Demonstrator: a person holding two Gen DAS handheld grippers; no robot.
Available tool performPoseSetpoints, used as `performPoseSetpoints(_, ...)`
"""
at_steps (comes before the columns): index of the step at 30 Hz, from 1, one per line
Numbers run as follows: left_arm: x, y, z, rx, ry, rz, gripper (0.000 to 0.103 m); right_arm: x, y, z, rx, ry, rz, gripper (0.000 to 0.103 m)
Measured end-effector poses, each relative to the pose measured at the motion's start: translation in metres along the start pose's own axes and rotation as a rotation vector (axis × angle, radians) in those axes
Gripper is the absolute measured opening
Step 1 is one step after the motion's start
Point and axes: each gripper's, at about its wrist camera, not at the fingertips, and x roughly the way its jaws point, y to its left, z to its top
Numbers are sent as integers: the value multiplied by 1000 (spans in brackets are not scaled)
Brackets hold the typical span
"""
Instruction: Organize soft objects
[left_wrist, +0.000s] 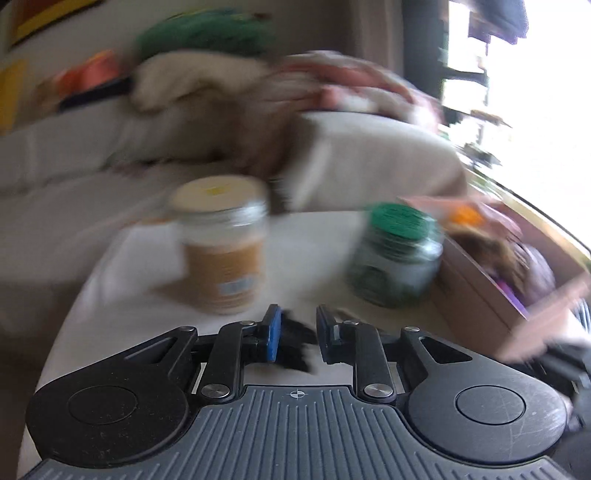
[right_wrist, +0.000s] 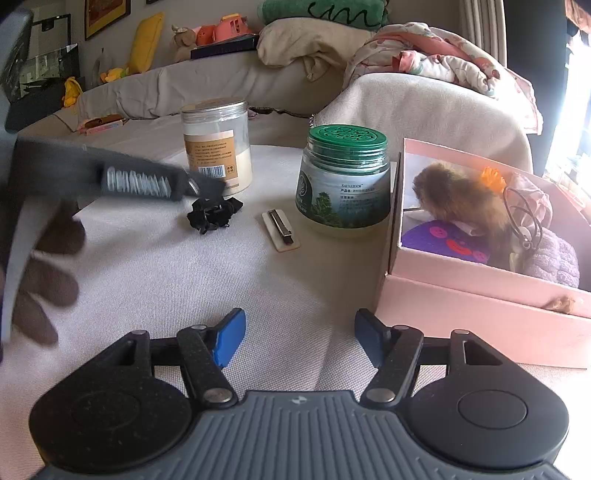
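A black fabric scrunchie lies on the white cloth table. In the left wrist view, blurred by motion, it sits between my left gripper's blue pads, which stand a little apart around it. In the right wrist view the left gripper hovers just above the scrunchie. My right gripper is open and empty, low over the table. A pink box at right holds a brown furry toy, a purple felt piece and a lilac knit item.
A clear jar with an orange label and a green-lidded jar stand behind the scrunchie. A flat hair clip on a card lies between them. A sofa with blankets and plush toys is behind.
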Motion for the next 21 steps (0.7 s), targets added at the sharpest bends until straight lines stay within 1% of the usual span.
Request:
performPoseSetpoints(2, 9, 18, 1, -113, 41, 9, 24, 0, 1, 0, 0, 1, -1, 66)
performPoseSetpoints(4, 17, 32, 0, -207, 83, -22, 24, 0, 1, 1, -5, 3, -10, 66)
performPoseSetpoints(5, 18, 36, -2, -234, 94, -36, 24, 1, 2, 3, -3, 4, -8, 66)
performPoseSetpoints(7, 18, 41, -4, -254, 101, -43, 24, 4, 3, 11, 8, 8, 24, 63)
performPoseSetpoints(9, 16, 46, -5, -262, 97, -50, 24, 10, 8, 23, 1, 5, 43, 49)
performPoseSetpoints(10, 15, 48, -5, -265, 94, -56, 24, 13, 12, 29, -12, 1, 31, 46)
performPoseSetpoints(11, 15, 50, -3, -267, 93, -59, 24, 17, 16, 35, -27, -5, 14, 39)
performPoseSetpoints(13, 12, 57, -5, -275, 91, -61, 24, 26, 24, 45, -60, -19, -8, 35)
performPoseSetpoints(15, 10, 64, -7, -287, 93, -70, 24, 35, 32, 53, -92, -20, -36, 24)
performPoseSetpoints(17, 7, 74, -10, -300, 92, -73, 24, 45, 39, 58, -123, -17, -73, 19)
performPoseSetpoints(18, 5, 78, -12, -306, 90, -72, 24, 50, 42, 60, -132, -18, -83, 19)
performPoseSetpoints(21, 2, 91, -14, -324, 79, -57, 24, 64, 55, 62, -144, 7, -49, 18)
